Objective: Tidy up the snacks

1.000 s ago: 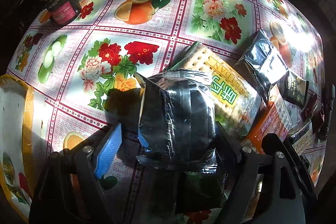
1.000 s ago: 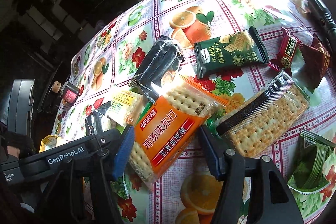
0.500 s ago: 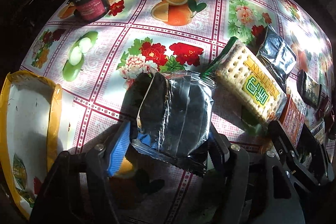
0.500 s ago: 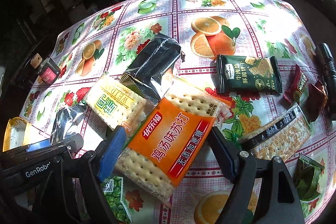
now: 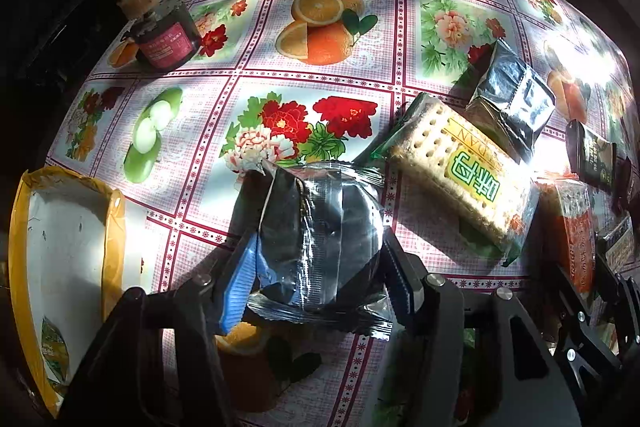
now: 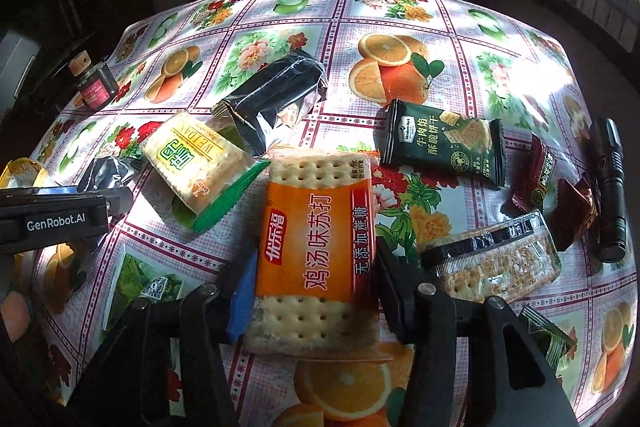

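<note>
Left wrist: left claw [image 5: 316,259] clamped on dark foil packet [image 5: 320,227]; right claw [image 6: 312,291] gripping orange cracker pack [image 6: 316,247]. Mid-carry (probably); next, deposit toward yellow tray [image 5: 108,227].

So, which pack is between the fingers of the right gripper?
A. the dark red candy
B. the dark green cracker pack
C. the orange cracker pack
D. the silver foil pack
C: in the right wrist view the orange cracker pack sits clamped between the two fingers of the right gripper, while the dark green pack lies apart on the tablecloth.
</note>
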{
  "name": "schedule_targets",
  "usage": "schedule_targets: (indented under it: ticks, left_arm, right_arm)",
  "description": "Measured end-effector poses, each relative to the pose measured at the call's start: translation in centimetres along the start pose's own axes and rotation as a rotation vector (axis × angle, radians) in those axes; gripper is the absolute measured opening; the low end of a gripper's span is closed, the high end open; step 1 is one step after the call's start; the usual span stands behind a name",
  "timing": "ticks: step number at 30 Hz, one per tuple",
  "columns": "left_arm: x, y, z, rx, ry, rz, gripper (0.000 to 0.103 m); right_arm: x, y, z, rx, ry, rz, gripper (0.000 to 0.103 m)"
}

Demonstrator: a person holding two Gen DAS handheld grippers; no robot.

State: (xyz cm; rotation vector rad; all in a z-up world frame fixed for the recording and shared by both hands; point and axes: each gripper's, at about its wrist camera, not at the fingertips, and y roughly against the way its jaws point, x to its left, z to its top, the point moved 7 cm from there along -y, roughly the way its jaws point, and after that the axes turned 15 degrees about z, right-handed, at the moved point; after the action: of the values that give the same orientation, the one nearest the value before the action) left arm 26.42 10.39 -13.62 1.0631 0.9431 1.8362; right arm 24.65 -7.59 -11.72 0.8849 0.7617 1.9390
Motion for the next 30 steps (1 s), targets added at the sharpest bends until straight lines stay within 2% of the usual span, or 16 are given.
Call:
schedule_targets:
  ticks: [5,7,8,14,21,30]
  left_arm:
    - [0.4,1.6,-2.7,-0.026,-0.022,0.011,0.059]
    - [1.2,2.9,-3.7,-0.048,-0.016,0.009,0.059]
    - [2.0,4.2,-5.5,-0.066,-0.013,0.012,0.059]
    - [4.8,8.5,-8.9,-0.124,0.026,-0.001,0.059]
    - [7.9,10.7,-13.0,-0.157,0.060,0.031,0.059]
    - [12.7,11.1,-16.1,-0.168,0.116,0.106,0.059]
  right_arm:
    - [0.6,3.0,-1.2,-0.061,-0.041,0.107,0.053]
    - [1.2,4.9,-1.6,-0.098,-0.054,0.176,0.053]
    - [1.6,5.9,-1.8,-0.116,-0.052,0.189,0.053]
    - [4.2,11.2,-3.8,-0.198,-0.002,0.270,0.053]
    - [7.1,13.4,-6.5,-0.200,0.029,0.337,0.053]
    - [10.6,13.1,-8.8,-0.161,0.015,0.486,0.053]
